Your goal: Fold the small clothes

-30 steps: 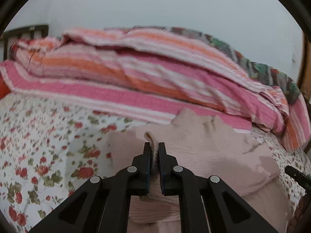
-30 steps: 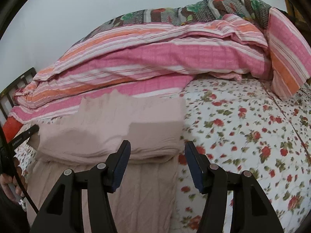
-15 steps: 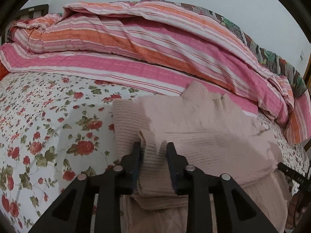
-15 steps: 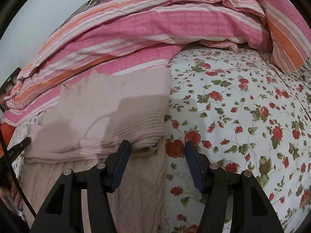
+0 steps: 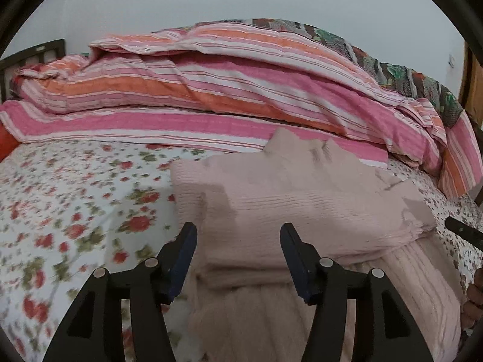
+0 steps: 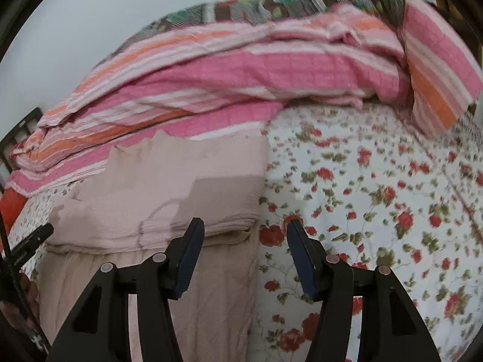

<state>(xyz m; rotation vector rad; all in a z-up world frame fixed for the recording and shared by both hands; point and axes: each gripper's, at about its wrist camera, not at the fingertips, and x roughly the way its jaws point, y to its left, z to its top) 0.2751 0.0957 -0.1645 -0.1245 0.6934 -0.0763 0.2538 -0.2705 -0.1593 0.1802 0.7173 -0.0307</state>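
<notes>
A pale pink knitted garment (image 5: 302, 208) lies on the floral bed sheet (image 5: 75, 205), its upper half folded over its lower part. It also shows in the right wrist view (image 6: 169, 193). My left gripper (image 5: 238, 241) is open and empty, just above the left end of the folded edge. My right gripper (image 6: 245, 236) is open and empty, over the garment's right edge where it meets the sheet (image 6: 377, 196).
A bunched pink and orange striped quilt (image 5: 241, 84) lies along the back of the bed, also in the right wrist view (image 6: 241, 69). A dark headboard (image 5: 33, 51) stands at the far left. The other gripper's tip (image 5: 465, 232) shows at the right edge.
My left gripper was shut on a fold of the garment; it has opened, let go and drawn back. The right gripper stayed open and shifted slightly over the garment's right edge.
</notes>
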